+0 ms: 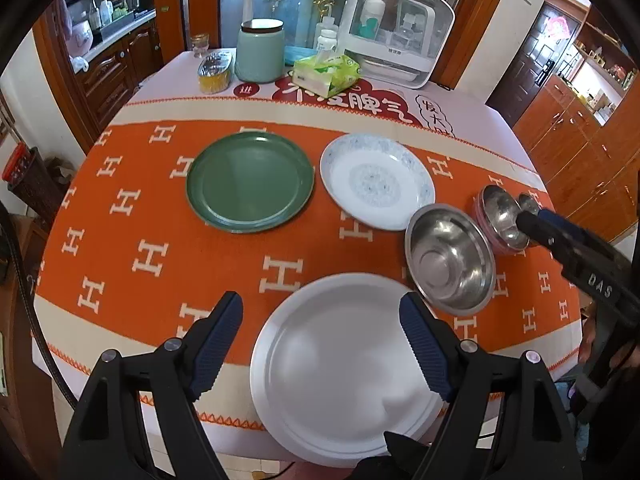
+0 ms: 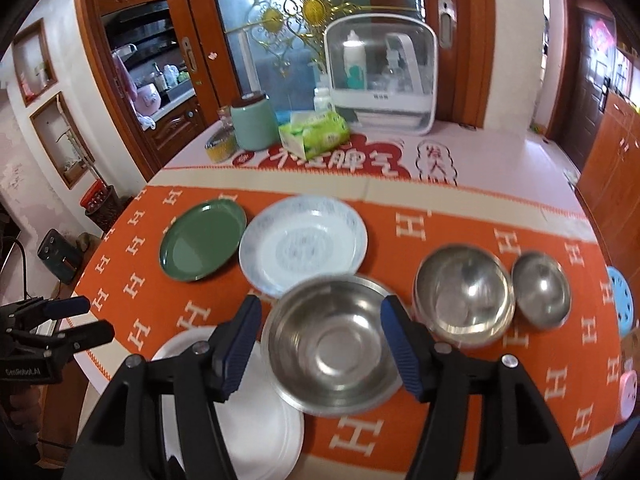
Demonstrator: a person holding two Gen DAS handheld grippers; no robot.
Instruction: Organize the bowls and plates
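My left gripper (image 1: 322, 336) is open, hanging over a plain white plate (image 1: 340, 372) at the table's near edge, with nothing between its pads. A large steel bowl (image 2: 332, 344) stands right of that plate, and my right gripper (image 2: 320, 340) hovers open above it, pads clear of its rim. Behind lie a green plate (image 1: 250, 182) and a blue-patterned white plate (image 1: 376, 182). A medium steel bowl (image 2: 464, 292) and a small steel bowl (image 2: 540, 288) stand to the right. In the left wrist view the right gripper (image 1: 528, 218) reaches in over the medium bowl (image 1: 500, 216).
An orange cloth (image 1: 132, 240) with white H marks covers the table. At the far end stand a mint canister (image 1: 260, 52), a green tissue pack (image 1: 326, 74), a yellow tin (image 1: 214, 72) and a white bottle cabinet (image 1: 396, 28). The table edge runs just below the white plate.
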